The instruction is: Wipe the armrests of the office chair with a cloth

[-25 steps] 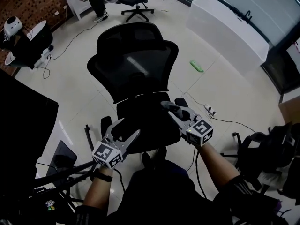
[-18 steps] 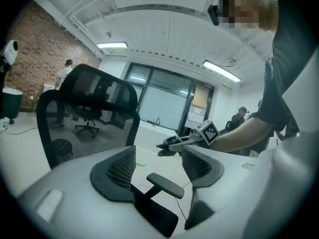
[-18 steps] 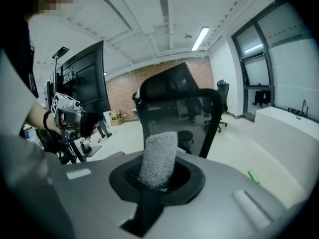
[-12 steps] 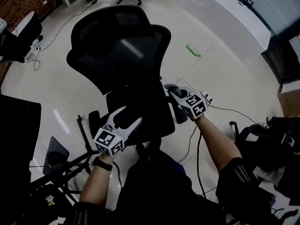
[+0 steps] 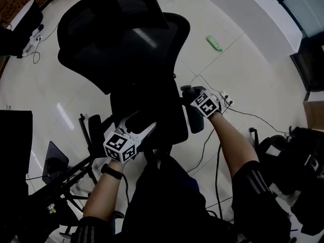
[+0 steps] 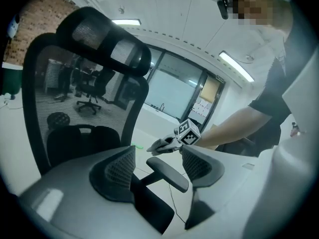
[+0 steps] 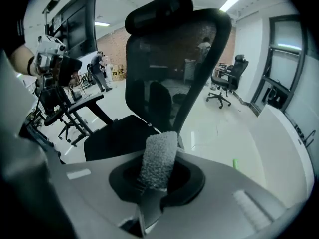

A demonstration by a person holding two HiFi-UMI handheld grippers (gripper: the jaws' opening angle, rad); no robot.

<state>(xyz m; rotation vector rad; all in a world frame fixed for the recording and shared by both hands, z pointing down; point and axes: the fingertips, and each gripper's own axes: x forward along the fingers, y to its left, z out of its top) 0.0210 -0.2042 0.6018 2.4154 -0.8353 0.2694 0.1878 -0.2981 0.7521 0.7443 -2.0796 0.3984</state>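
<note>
A black mesh office chair (image 5: pixel 126 39) fills the head view, with its seat just ahead of the person's knees. My right gripper (image 5: pixel 187 91) hovers over the far end of the chair's right armrest (image 5: pixel 195 121). It is shut on a grey nubbly cloth (image 7: pixel 158 158), which stands up between the jaws of the right gripper (image 7: pixel 159 177). My left gripper (image 5: pixel 137 126) is open over the seat's left front, near the left armrest (image 5: pixel 94 129), and holds nothing. In the left gripper view, the left gripper (image 6: pixel 159 166) frames the right armrest (image 6: pixel 167 173).
A green object (image 5: pixel 213 43) lies on the pale floor beyond the chair. Cables (image 5: pixel 243 114) trail on the right by a black bag (image 5: pixel 298 158). A dark metal stand (image 5: pixel 61 178) sits at the lower left. Another office chair (image 7: pixel 227 81) stands farther off.
The head camera has dropped closer over the chair. My right gripper with the cloth has slid along the right armrest toward the chair back. The left gripper has stayed open by the seat.
</note>
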